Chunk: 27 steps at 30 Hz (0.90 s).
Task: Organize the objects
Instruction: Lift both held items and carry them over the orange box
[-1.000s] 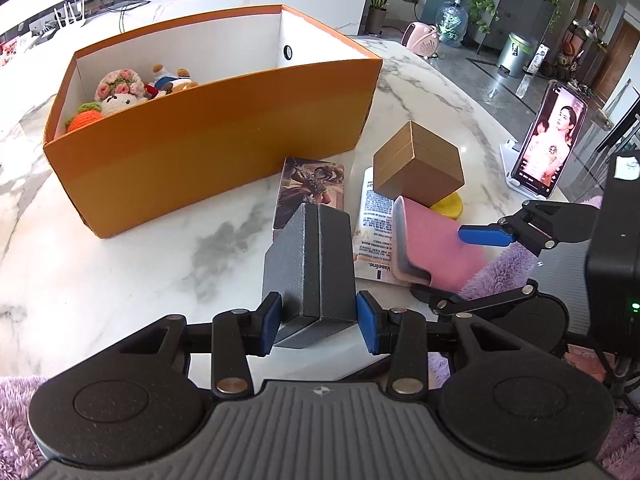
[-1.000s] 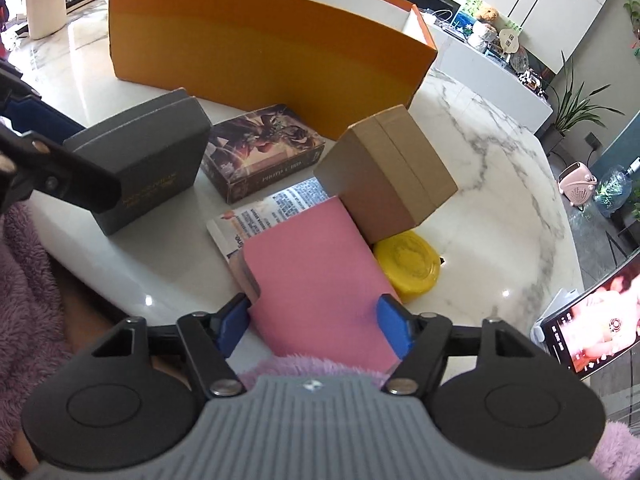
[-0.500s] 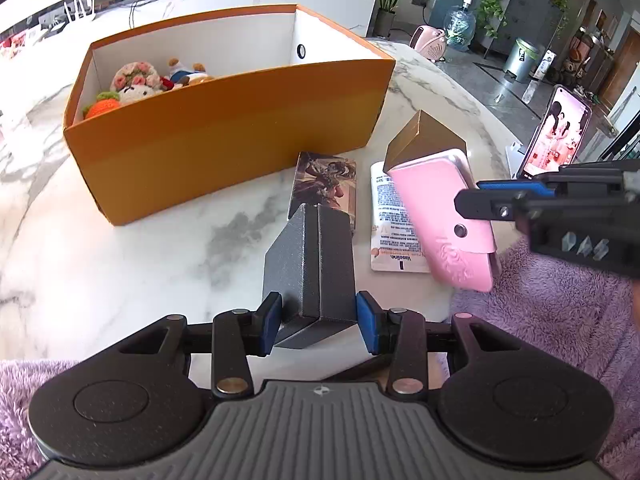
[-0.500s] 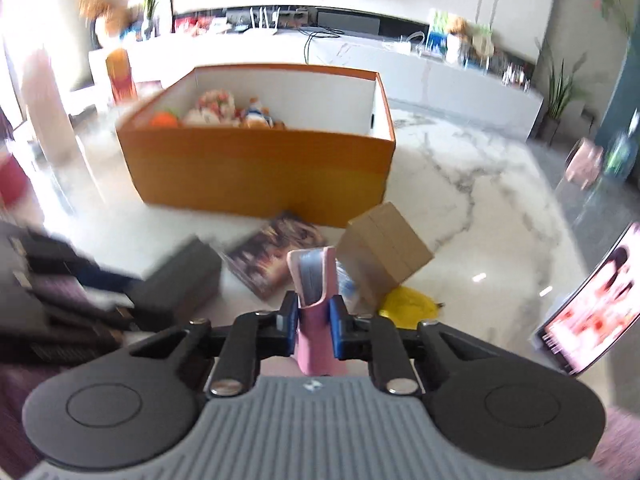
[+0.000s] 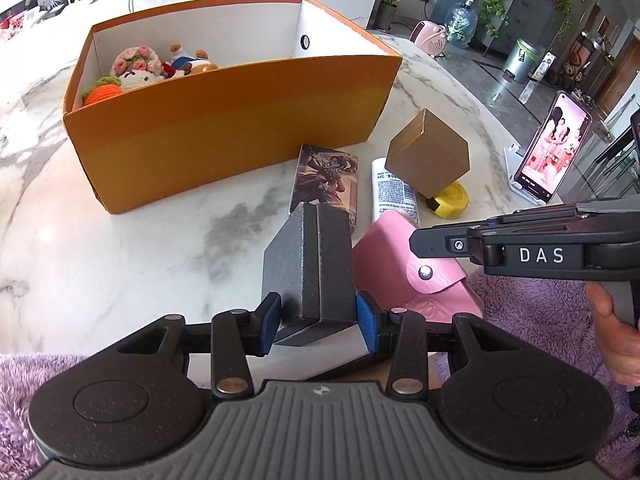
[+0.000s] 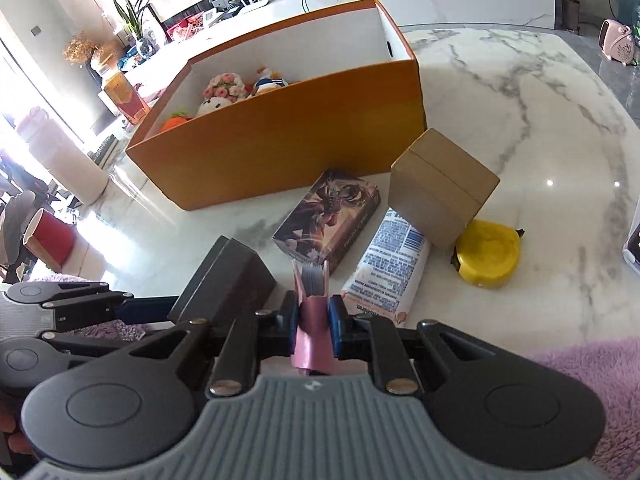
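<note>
A: Starting at the left, what does the left gripper point(image 5: 318, 322) have?

B: Its blue pads are clamped on the sides of a grey box point(image 5: 310, 270), which sits tilted over the near edge of the marble table point(image 5: 160, 248). At about ten o'clock from it stands the orange storage box point(image 5: 224, 128), open on top, with knitted soft toys point(image 5: 138, 68) piled in its left end.

A: And moving right?

B: At twelve o'clock from the grey box lies a card box point(image 5: 326, 182) with dark fantasy art. Just right of that lies a white tube point(image 5: 394, 194), and a brown cardboard cube point(image 5: 428, 158) stands tipped up, leaning across the tube and a yellow tape measure point(image 5: 450, 200).

A: The right gripper point(image 6: 314, 322)?

B: It is closed on a pink leather wallet point(image 6: 312, 332), held edge-on between the pads, at about three o'clock from the grey box. In the left wrist view the wallet's snap flap faces the camera.

A: Farthest right?

B: A phone point(image 5: 552, 148) on a stand, screen lit, at two o'clock.
</note>
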Tool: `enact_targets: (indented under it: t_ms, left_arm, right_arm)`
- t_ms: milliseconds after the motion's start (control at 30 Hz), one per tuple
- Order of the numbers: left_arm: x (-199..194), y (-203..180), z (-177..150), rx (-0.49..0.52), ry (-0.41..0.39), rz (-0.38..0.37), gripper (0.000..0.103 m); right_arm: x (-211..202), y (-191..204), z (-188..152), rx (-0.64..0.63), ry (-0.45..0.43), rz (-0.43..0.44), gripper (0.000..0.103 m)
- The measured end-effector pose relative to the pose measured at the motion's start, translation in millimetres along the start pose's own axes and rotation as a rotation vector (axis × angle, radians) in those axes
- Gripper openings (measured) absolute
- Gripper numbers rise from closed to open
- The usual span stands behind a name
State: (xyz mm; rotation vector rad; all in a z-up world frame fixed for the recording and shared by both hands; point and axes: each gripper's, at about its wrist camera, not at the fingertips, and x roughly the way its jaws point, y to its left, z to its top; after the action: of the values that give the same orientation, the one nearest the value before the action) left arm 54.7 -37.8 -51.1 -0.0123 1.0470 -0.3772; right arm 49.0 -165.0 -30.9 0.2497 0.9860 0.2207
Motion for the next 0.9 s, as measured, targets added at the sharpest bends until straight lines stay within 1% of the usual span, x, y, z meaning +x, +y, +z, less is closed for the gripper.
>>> enact_targets:
  t_ms: [33, 167, 267, 333, 367, 400, 500, 567, 700, 800, 900]
  left_arm:
    - [1.0, 0.0, 1.5, 0.002, 0.004, 0.001, 0.048]
    - [4.9, 0.1, 8.6, 0.017, 0.011, 0.008, 0.051]
    - [7.4, -0.4, 13.9, 0.037, 0.016, 0.017, 0.051]
    - [9.4, -0.9, 17.0, 0.05, 0.022, 0.018, 0.051]
    - [10.7, -1.2, 18.1, 0.057, 0.027, 0.019, 0.049]
    - [11.6, -1.9, 18.7, 0.063, 0.03, 0.023, 0.046]
    - [11.0, -1.9, 18.4, 0.057, 0.035, 0.023, 0.045]
    - [8.2, 1.0, 17.4, 0.025, 0.049, 0.014, 0.045]
    - [-1.5, 6.5, 12.7, -0.048, 0.046, -0.009, 0.045]
    - [-2.8, 4.8, 9.4, -0.066, 0.029, 0.004, 0.045]
    - [2.3, 1.7, 6.3, -0.067, 0.029, 0.014, 0.045]
  right_arm:
    - [0.3, -0.9, 0.6, -0.004, 0.001, 0.0, 0.018]
    - [3.9, -1.6, 0.8, -0.032, 0.013, -0.025, 0.029]
    - [5.3, -5.1, -0.1, -0.024, 0.03, -0.004, 0.029]
    - [6.7, -9.1, -0.2, 0.001, 0.044, 0.02, 0.028]
    - [7.1, -10.3, -0.2, 0.004, 0.045, 0.022, 0.021]
    - [7.8, -11.0, -0.3, 0.004, 0.05, 0.027, 0.021]
    - [7.1, -11.8, -1.1, 0.015, 0.05, 0.04, 0.019]
    - [4.3, -12.1, -1.0, 0.031, 0.046, 0.048, 0.018]
    - [-5.9, -7.1, 1.2, 0.043, 0.014, 0.043, 0.017]
    - [-7.7, 1.1, 3.1, 0.042, 0.0, 0.054, 0.017]
    - [1.4, 8.6, 3.0, 0.043, 0.016, 0.061, 0.018]
